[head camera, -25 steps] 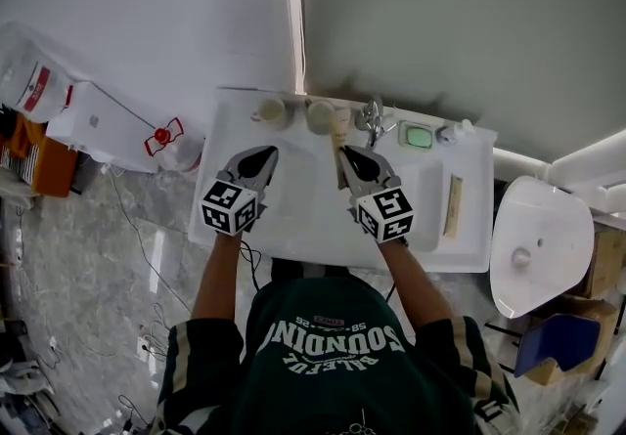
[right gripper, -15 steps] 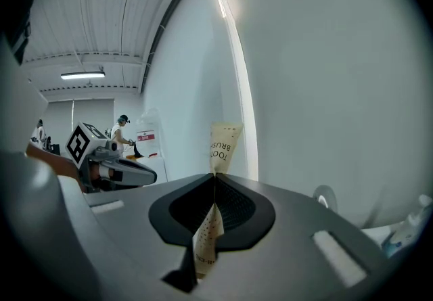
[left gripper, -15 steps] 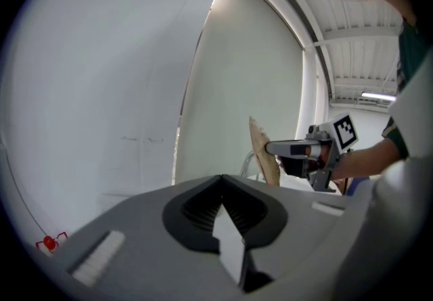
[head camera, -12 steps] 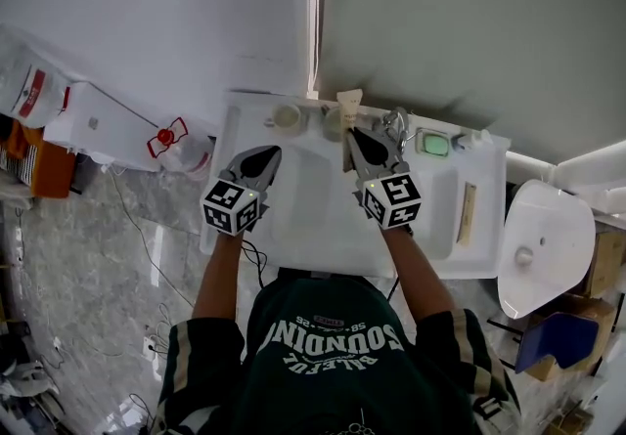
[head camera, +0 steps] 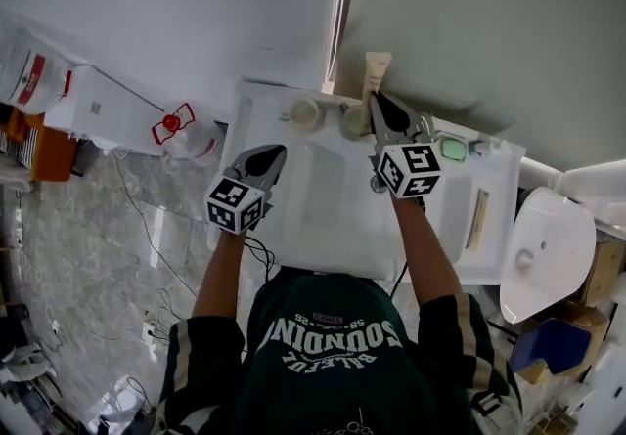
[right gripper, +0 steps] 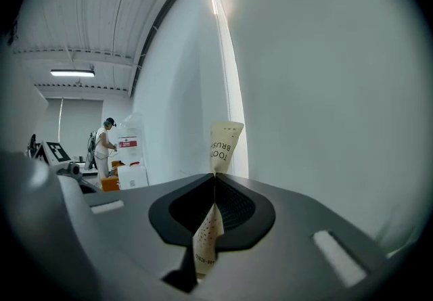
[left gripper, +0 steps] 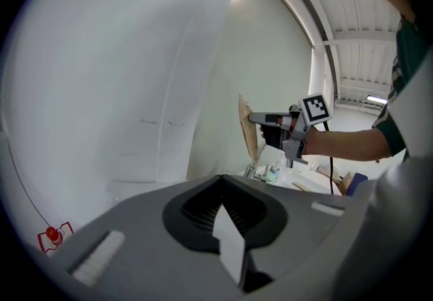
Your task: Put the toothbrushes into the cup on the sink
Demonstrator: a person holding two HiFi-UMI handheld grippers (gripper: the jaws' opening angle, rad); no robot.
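Note:
My right gripper (head camera: 378, 97) is shut on a beige toothbrush packet (head camera: 375, 71), which stands upright against the back wall, just beyond two cups (head camera: 304, 111) (head camera: 354, 119) at the rear of the white sink top (head camera: 293, 247). In the right gripper view the packet (right gripper: 225, 144) runs through the closed jaws of my right gripper (right gripper: 215, 174) and sticks up past the tips. My left gripper (head camera: 275, 150) hovers over the basin's left edge with its jaws together. In the left gripper view, a pale strip shows in the seam of my left gripper (left gripper: 222, 181); I cannot tell what it is. The right gripper (left gripper: 260, 118) and packet (left gripper: 247, 134) also show there.
A faucet (head camera: 425, 125) and a green soap dish (head camera: 452, 148) sit at the back right of the sink. A second long packet (head camera: 478, 220) lies on the right side. A white fixture (head camera: 543, 252) stands to the right, and boxes and a white jug (head camera: 196, 138) are on the floor at left.
My right gripper has carried the packet away from the basin toward the back wall, past the cups. The left gripper has stayed near the basin's left edge.

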